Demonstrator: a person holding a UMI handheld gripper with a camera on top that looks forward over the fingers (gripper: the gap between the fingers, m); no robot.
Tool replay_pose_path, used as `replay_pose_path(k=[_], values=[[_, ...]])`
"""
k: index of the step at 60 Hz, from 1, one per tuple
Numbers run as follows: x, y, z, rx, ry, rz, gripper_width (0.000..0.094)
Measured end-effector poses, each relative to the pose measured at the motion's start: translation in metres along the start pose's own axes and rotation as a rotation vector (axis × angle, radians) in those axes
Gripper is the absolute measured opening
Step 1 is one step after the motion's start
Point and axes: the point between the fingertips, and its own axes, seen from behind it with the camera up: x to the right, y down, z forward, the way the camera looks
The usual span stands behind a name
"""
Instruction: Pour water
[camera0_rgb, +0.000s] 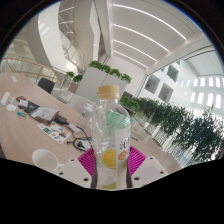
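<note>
A clear plastic bottle (111, 135) with a pale yellow cap and a yellow and green label stands upright between my fingers. My gripper (111, 161) is shut on the bottle, with the pink pads (89, 158) pressing its lower body from both sides. The bottle looks held up above the table. A white round cup or bowl (45, 160) sits on the table to the left of the fingers, below the bottle.
A long pale table (30, 130) runs to the left, with papers and dark items (45, 113) on it. A row of green plants (185, 125) stands to the right. A white wall with plants on top (95, 85) stands beyond.
</note>
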Motion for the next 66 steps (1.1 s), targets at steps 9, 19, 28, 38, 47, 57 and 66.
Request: replay_pose_path(k=[9, 19, 28, 38, 47, 57, 66], values=[[0.004, 0.074, 0.012, -0.08, -0.066, 0.302, 0.0398], [-0.01, 0.118, 0.017, -0.1, -0.141, 0.451, 0.0399], [-0.028, 0.132, 0.03, -0.025, -0.16, 0.468, 0.042], [-0.025, 0.137, 0.017, -0.051, -0.171, 0.496, 0.0531], [-0.029, 0.147, -0.02, -0.233, -0.2, 0.522, 0.0856], [-0.04, 0.134, -0.098, -0.326, -0.166, 0.52, 0.083], [-0.056, 0.08, -0.173, -0.339, -0.113, 0.517, 0.0832]])
